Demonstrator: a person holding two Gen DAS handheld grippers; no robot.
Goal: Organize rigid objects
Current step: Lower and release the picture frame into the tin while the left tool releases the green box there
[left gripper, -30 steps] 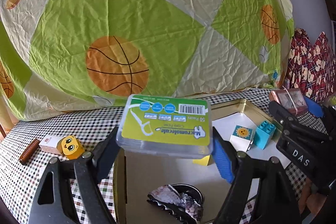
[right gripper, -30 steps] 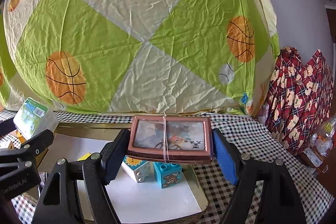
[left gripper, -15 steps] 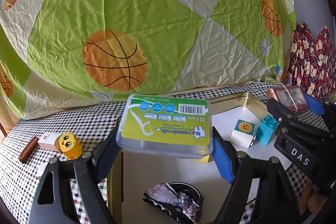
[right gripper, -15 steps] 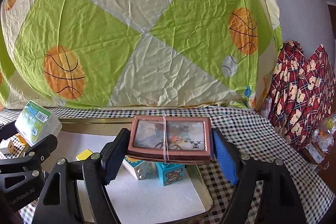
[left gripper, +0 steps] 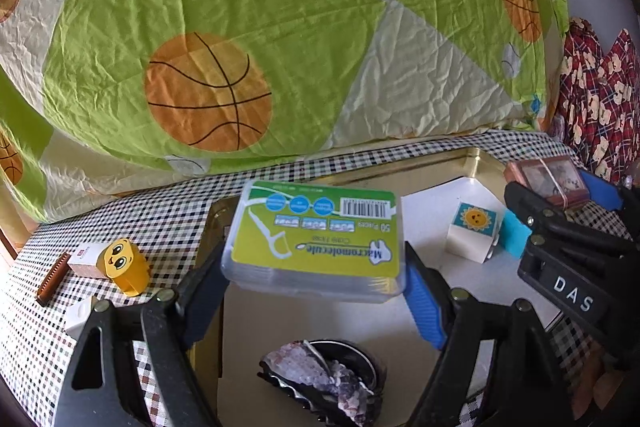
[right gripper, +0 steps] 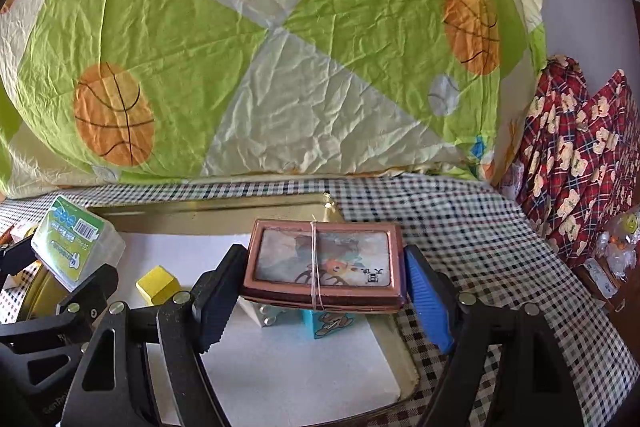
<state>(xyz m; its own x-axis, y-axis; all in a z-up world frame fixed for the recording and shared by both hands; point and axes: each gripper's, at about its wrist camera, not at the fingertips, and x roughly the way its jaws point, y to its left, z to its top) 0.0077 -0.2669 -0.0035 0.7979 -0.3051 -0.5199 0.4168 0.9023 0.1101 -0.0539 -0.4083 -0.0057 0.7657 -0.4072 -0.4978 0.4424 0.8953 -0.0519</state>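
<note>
My left gripper (left gripper: 316, 267) is shut on a clear floss-pick box with a green label (left gripper: 316, 237), held above the left part of a gold tray (left gripper: 476, 161) lined with white paper. My right gripper (right gripper: 324, 279) is shut on a brown card pack bound with a rubber band (right gripper: 322, 263), held over the tray's right end (right gripper: 332, 205). In the tray are a white sun block (left gripper: 474, 231), a blue block (right gripper: 330, 323), a yellow cube (right gripper: 157, 285) and a black dish with crumpled foil (left gripper: 324, 375).
On the checked cloth left of the tray lie a yellow face block (left gripper: 124, 267), a small white box (left gripper: 82, 259), a brown comb (left gripper: 52, 279) and a white piece (left gripper: 78, 315). A basketball-print quilt (left gripper: 280, 27) rises behind. Red plaid fabric (right gripper: 580, 155) hangs at right.
Both grippers have moved a little forward and down over the tray, still holding their objects. The tray's contents have not moved.
</note>
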